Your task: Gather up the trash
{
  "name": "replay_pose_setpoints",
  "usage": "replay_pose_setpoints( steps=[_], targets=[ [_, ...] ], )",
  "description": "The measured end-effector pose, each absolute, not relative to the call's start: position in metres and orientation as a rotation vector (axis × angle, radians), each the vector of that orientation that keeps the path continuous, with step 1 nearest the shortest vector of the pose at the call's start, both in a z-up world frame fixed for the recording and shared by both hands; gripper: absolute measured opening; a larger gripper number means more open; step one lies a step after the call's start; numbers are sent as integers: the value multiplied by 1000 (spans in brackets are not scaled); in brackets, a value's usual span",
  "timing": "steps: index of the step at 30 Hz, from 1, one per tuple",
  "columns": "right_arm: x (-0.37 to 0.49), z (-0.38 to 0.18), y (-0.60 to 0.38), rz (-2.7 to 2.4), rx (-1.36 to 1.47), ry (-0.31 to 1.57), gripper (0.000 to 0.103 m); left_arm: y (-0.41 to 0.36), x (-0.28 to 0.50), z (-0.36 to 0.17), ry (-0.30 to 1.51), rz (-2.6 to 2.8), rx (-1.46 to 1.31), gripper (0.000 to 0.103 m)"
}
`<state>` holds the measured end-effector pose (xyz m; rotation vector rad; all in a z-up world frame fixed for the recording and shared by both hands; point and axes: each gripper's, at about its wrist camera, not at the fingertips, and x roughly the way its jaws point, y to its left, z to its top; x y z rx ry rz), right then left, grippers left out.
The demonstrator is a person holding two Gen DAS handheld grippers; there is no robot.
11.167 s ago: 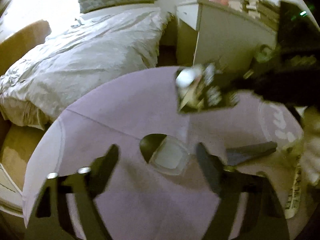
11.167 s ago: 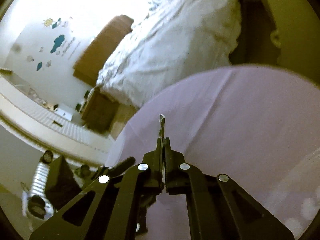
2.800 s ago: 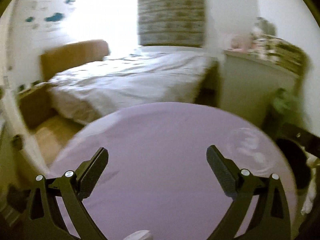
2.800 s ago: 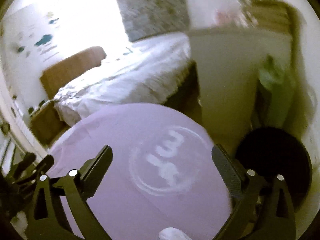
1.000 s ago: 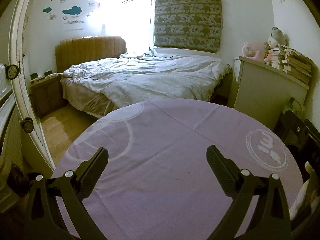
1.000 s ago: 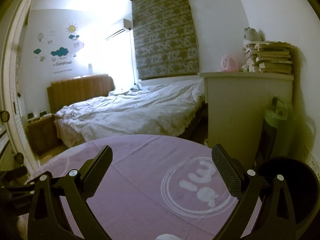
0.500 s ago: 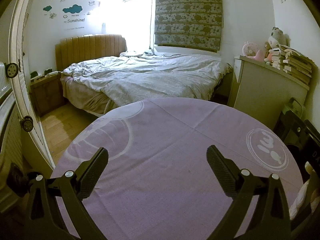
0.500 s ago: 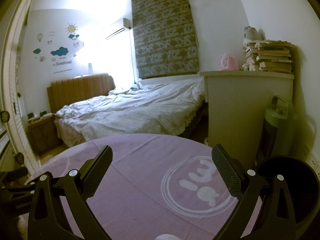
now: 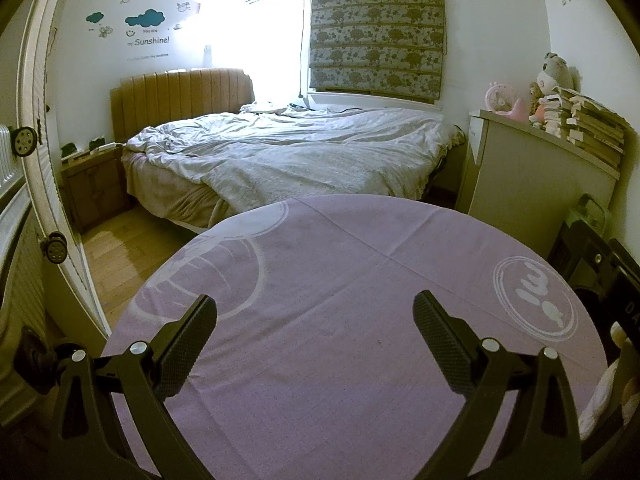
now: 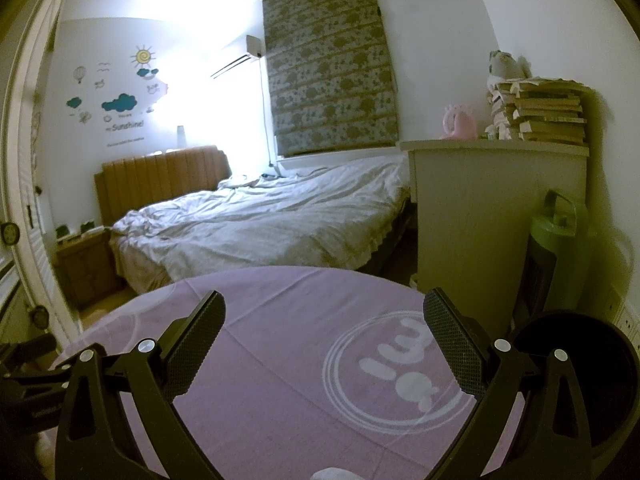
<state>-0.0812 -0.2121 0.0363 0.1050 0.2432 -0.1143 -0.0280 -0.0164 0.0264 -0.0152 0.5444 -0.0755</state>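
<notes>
Both the left gripper (image 9: 314, 326) and the right gripper (image 10: 323, 322) hung wide apart and empty over the bare table (image 9: 340, 264). No trash showed; the bin (image 10: 580, 380) stood right. Scan the near edge before stopping.

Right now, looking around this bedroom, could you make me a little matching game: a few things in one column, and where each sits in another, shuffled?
Things:
1. stack of books
2. black bin
3. cloud stickers
4. circle logo

Places:
A. on the wall above the headboard
B. printed on the purple tablecloth
C. on top of the white cabinet
D. beside the table, at its right edge

Pairs: 1-C, 2-D, 3-A, 4-B
</notes>
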Motion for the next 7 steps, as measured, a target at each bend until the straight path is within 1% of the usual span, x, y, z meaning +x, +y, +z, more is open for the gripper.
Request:
replay_pose_setpoints(
  steps=[7],
  targets=[
    [-81, 37, -211, -114, 105, 244, 98, -13, -28, 24, 549, -72, -20, 98]
  ],
)
